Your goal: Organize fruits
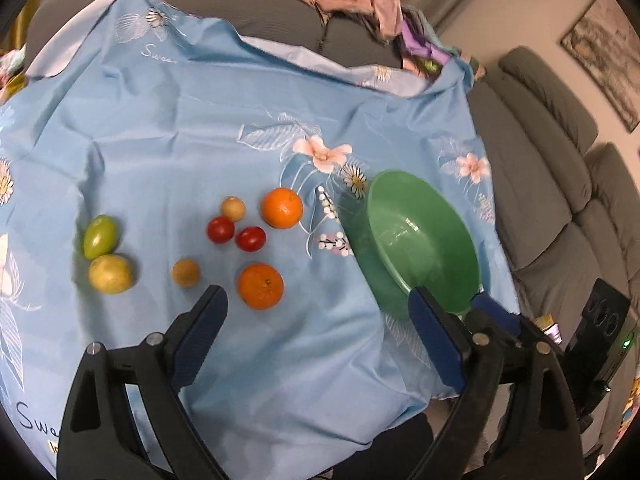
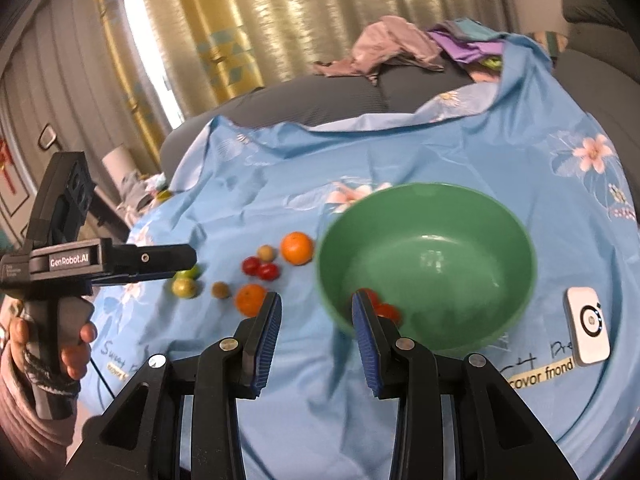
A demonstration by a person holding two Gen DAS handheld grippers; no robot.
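Note:
Loose fruit lies on the blue flowered cloth: two oranges, two red tomatoes, two small brown fruits, a green fruit and a yellow-green one. My left gripper hangs wide open and empty just short of the near orange. To its right stands the green bowl; two red tomatoes lie inside by its near wall. My right gripper is narrowly open at the bowl's near-left rim, with only cloth between its fingers.
A white device lies on the cloth right of the bowl. Crumpled clothes are heaped at the back. A hand holds the left gripper's handle at the left. Grey sofa cushions run along the right.

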